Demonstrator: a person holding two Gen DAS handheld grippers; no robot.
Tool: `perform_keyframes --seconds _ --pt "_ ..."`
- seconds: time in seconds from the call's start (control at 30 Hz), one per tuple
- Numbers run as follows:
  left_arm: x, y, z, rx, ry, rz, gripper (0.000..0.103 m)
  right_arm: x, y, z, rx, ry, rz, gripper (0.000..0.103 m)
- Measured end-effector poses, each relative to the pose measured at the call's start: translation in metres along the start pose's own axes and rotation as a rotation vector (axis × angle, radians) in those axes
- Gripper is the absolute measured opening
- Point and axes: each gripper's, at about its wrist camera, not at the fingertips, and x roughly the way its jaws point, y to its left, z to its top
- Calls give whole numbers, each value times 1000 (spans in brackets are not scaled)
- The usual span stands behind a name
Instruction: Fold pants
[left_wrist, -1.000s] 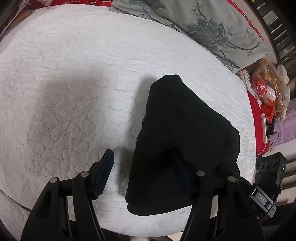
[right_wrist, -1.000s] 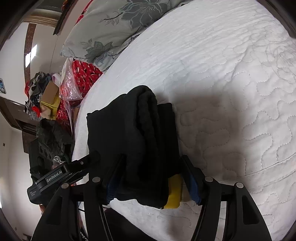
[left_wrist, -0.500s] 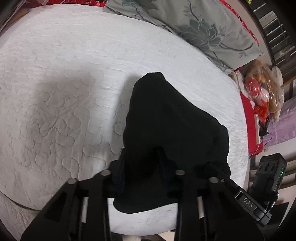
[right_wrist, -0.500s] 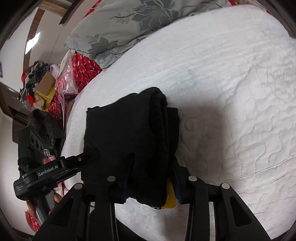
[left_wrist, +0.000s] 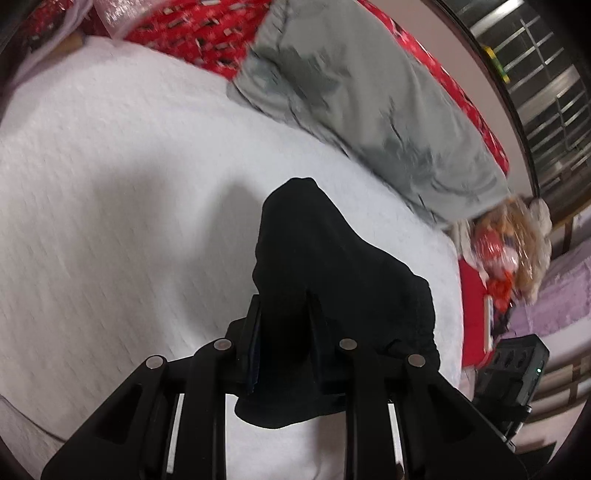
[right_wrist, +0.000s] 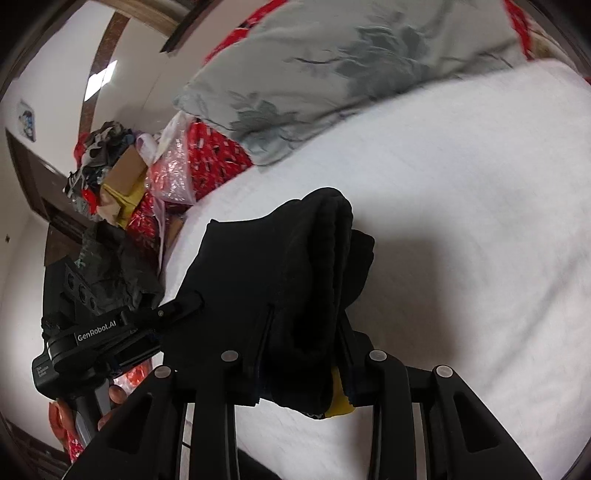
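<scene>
Quilted white bedspread under bunched, thick black pants

Black pants, folded into a thick bundle, layered edges visible on one side. Near end raised off the white quilted bedspread; far end toward the grey floral pillow. Small yellow tag at near edge.
</scene>
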Motion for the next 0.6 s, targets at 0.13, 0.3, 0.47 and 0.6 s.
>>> perform_keyframes --seconds 0.13,0.3,0.47,0.6 --pt "14 21 15 -32 -7 73 19 32 15 17 -36 19 -14 31" --pt "57 45 8 -13 78 207 28 79 14 14 -73 80 -106 35" --pt "52 53 -4 8 26 239 63 74 -12 12 -6 82 -89 52" --pt "38 59 -5 -49 23 211 62 50 -25 11 71 49 -65 55"
